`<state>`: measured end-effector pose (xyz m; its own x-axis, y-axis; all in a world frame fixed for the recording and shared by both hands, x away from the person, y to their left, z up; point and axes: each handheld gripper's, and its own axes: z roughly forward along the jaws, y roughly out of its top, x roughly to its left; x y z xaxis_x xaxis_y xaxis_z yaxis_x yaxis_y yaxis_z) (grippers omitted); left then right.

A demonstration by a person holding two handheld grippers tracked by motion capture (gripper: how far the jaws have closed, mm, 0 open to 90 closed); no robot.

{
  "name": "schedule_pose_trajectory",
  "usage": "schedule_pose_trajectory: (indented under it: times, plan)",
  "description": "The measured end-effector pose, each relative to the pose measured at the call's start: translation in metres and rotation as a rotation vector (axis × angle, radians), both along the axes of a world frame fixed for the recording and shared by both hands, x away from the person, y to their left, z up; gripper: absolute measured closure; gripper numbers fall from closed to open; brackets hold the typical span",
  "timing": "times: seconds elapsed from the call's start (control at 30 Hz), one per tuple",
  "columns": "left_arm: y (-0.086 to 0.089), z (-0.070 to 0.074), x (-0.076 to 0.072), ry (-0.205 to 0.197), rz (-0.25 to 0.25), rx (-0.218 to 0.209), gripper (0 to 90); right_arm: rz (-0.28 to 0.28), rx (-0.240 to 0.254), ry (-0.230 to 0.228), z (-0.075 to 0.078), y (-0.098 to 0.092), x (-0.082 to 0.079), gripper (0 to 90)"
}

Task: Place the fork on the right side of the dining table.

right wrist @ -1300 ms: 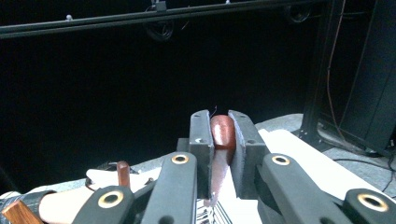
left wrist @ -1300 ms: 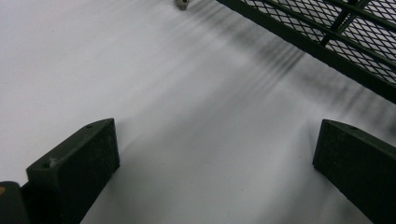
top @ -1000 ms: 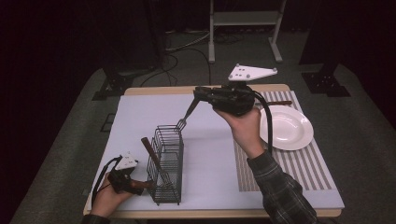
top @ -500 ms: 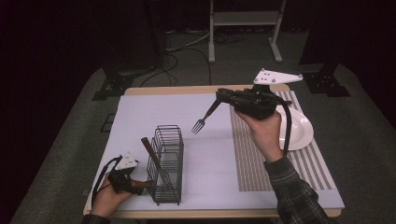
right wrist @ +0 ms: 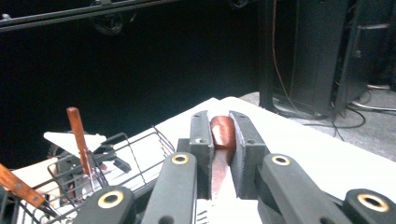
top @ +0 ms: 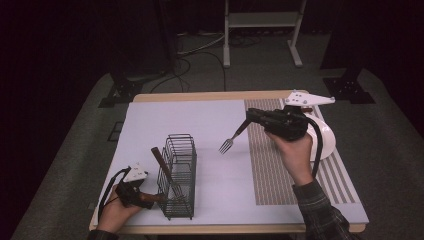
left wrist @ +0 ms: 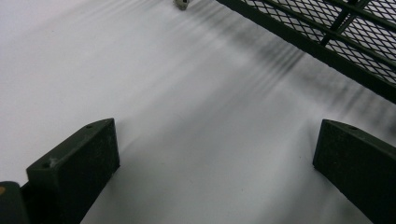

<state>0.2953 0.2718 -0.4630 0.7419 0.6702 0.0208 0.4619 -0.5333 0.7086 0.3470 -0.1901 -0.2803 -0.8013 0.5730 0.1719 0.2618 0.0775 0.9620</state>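
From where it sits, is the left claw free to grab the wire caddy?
Probably yes. The left claw rests open on the table right beside the wire caddy, nothing between them; the right claw, holding the fork, is well clear.

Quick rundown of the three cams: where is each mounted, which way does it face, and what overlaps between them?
High view: above the person's side, facing forward and down on the table; both forearms enter from the bottom.
Left gripper view: on the left tongs, facing the table sheet beside the wire basket; tongs open.
Right gripper view: on the right tongs, facing across the table; shut on the fork.
Shared: the basket appears in all three.
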Motion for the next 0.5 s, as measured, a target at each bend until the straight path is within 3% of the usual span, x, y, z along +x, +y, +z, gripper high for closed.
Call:
schedule_pose_trajectory:
  times: [0.27, 0.5]
  plan:
    - [0.000, 0.000, 0.000, 0.001, 0.000, 0.001, 0.0, -0.053, -0.019, 0.040, -0.016, -0.015, -0.003, 80.1]
    - [0.000, 0.000, 0.000, 0.001, -0.001, 0.002, 0.0, -0.092, -0.007, 0.074, -0.022, -0.035, -0.011, 80.1]
